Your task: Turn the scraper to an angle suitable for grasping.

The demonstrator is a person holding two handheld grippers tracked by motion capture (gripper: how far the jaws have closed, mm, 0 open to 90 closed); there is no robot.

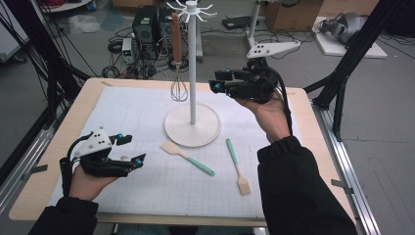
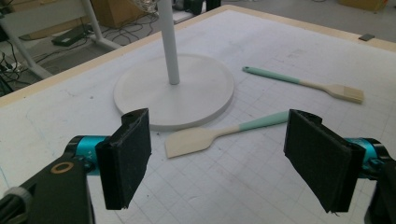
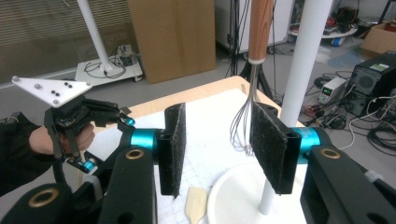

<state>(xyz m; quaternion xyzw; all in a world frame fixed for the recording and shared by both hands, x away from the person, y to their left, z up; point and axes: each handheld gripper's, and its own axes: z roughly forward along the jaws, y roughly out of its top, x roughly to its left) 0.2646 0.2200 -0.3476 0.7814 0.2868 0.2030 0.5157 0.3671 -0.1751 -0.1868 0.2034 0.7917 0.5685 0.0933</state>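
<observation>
Whisk [image 1: 178,83]: hanging from stand [image 1: 192,128] hook, far centre, handle up so wires dangle free. Right gripper [image 1: 214,80] just beside it, jaws apart, nothing between. Left gripper [image 1: 133,149] near left, wide open, empty, parked. Spatula [image 1: 186,156] and brush [image 1: 238,165] flat near stand, awaiting hanging.

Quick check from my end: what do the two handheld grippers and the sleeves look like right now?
Both are black-framed. The left gripper carries a grey three-cornered plate with dark dots, blue collars behind flat black foam-like pads, brass-coloured rings on the frame and a black cable. The right gripper has the same plate, blue collars and cable. The person wears black sleeves.
</observation>
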